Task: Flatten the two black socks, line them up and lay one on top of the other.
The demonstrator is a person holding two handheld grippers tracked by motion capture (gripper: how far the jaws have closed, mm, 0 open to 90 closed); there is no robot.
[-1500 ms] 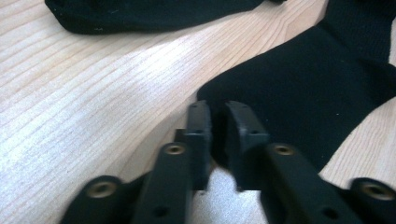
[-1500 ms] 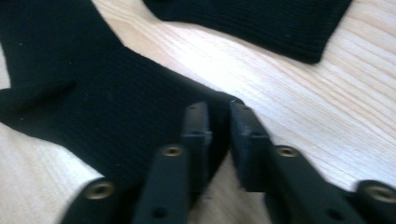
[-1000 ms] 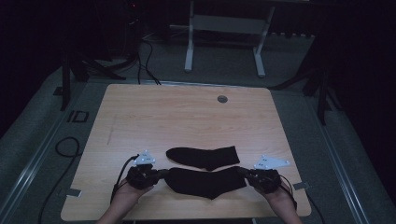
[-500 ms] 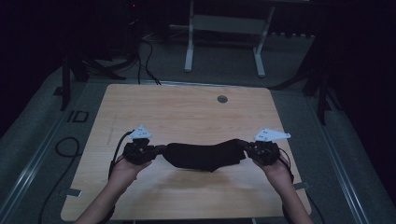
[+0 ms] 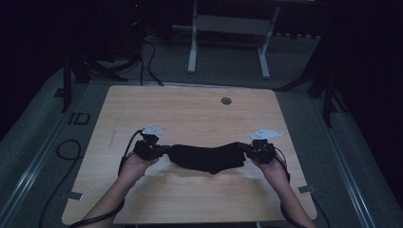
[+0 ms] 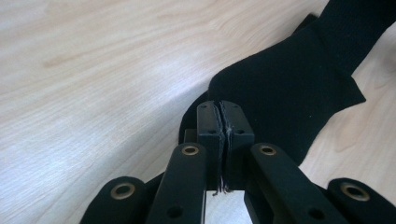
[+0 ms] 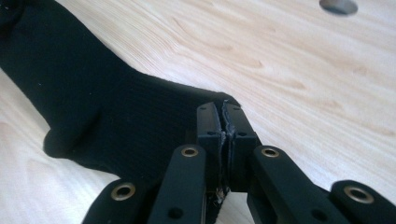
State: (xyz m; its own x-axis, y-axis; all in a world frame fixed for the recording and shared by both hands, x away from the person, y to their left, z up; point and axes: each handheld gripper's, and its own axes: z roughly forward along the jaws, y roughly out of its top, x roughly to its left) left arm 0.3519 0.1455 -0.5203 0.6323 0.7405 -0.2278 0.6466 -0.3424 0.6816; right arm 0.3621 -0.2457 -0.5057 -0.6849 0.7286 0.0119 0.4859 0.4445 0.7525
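Note:
A black sock (image 5: 209, 156) hangs stretched between my two grippers, sagging slightly in the middle just above the wooden table (image 5: 190, 109). My left gripper (image 5: 164, 150) is shut on its left end and my right gripper (image 5: 245, 149) on its right end. In the left gripper view the jaws (image 6: 219, 105) pinch the sock's edge, and the black cloth (image 6: 289, 88) runs off to the upper right. In the right gripper view the jaws (image 7: 220, 107) clamp the other end, and the sock (image 7: 107, 107) spreads to the upper left. I cannot tell apart a second sock under the held one.
A round grommet hole (image 5: 226, 100) sits near the table's far edge, also seen in the right gripper view (image 7: 338, 5). Bare wood lies beyond and in front of the sock. Table legs (image 5: 192, 42) and cables (image 5: 147, 52) stand on the dark floor behind.
Both grippers have carried the sock away from the near edge toward the table's middle, over the spot where a second black sock lay. That second sock is no longer separately visible.

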